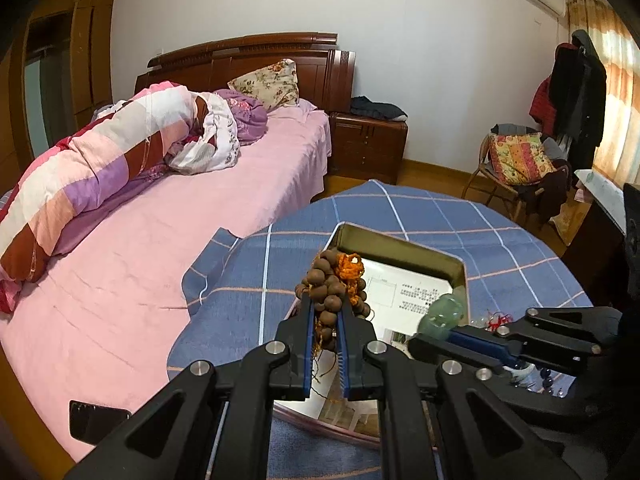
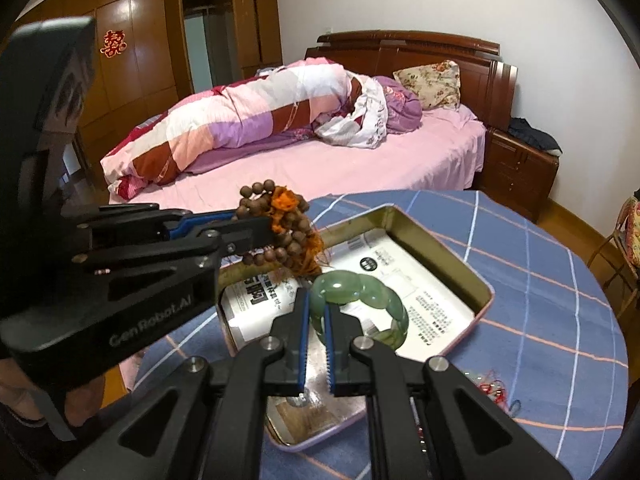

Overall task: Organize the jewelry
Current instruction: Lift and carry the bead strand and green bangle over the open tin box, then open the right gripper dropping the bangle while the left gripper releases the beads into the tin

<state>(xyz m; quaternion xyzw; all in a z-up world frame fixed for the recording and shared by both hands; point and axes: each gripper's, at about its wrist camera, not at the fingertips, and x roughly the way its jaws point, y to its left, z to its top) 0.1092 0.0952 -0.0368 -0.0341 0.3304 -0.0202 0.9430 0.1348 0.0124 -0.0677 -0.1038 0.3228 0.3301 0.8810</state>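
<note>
While both tilt downward over the tin (image 2: 482,294), jaws grip beads (image 1: 326,286) and bangle (image 2: 360,300).

The printed sheet's (image 2: 400,280) small text is too fine to read. Red-threaded trinkets (image 2: 494,390) at lower right are indistinct. The left tool (image 2: 276,226) hides part of the bead string (image 2: 296,240).

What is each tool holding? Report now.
Left tool: closed on the brown bead string.
Right tool: closed on the green jade bracelet.
</note>
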